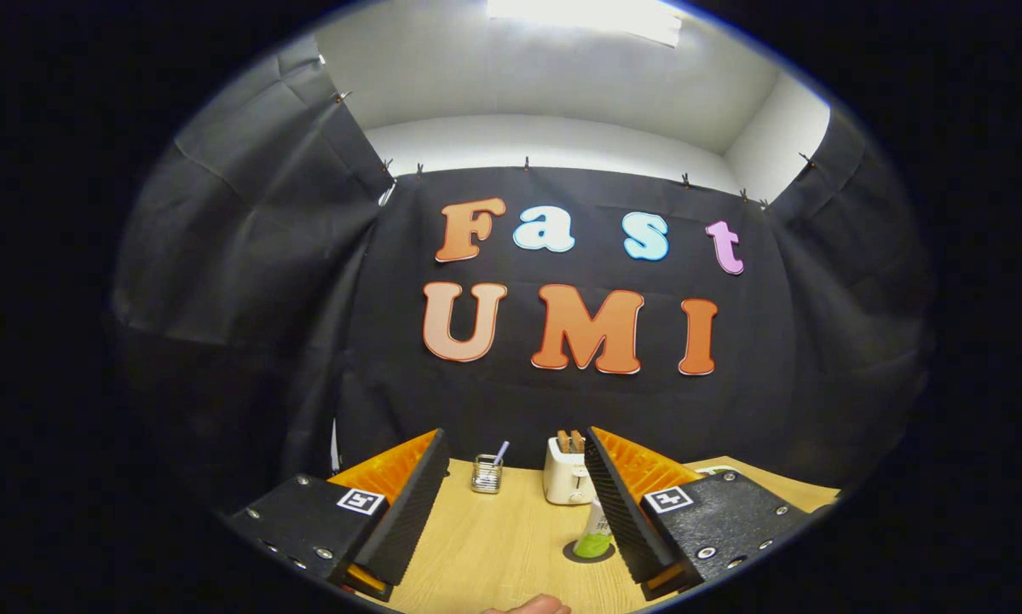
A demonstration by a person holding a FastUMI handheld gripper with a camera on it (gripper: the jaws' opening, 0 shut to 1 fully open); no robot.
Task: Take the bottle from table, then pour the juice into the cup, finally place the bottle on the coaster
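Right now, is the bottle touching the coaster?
Touching. Gripper view shows the bottle standing on the dark coaster, beside one finger of the open tongs; nothing grips it.

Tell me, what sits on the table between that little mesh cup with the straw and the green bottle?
In the gripper view, a cream toaster stands between the mesh cup and the bottle, farther back than the bottle, which rests on a dark coaster.

No legible words or nos. on the table things. Gripper (515, 437): fingers wide apart, nothing held btw. them. On its body behind each finger sits a square b/w marker tag, left tag (360, 501) and right tag (669, 499); blocky coded patterns, not letters. Bottle (594, 533), just beside the right finger, has a label, print too small to read.
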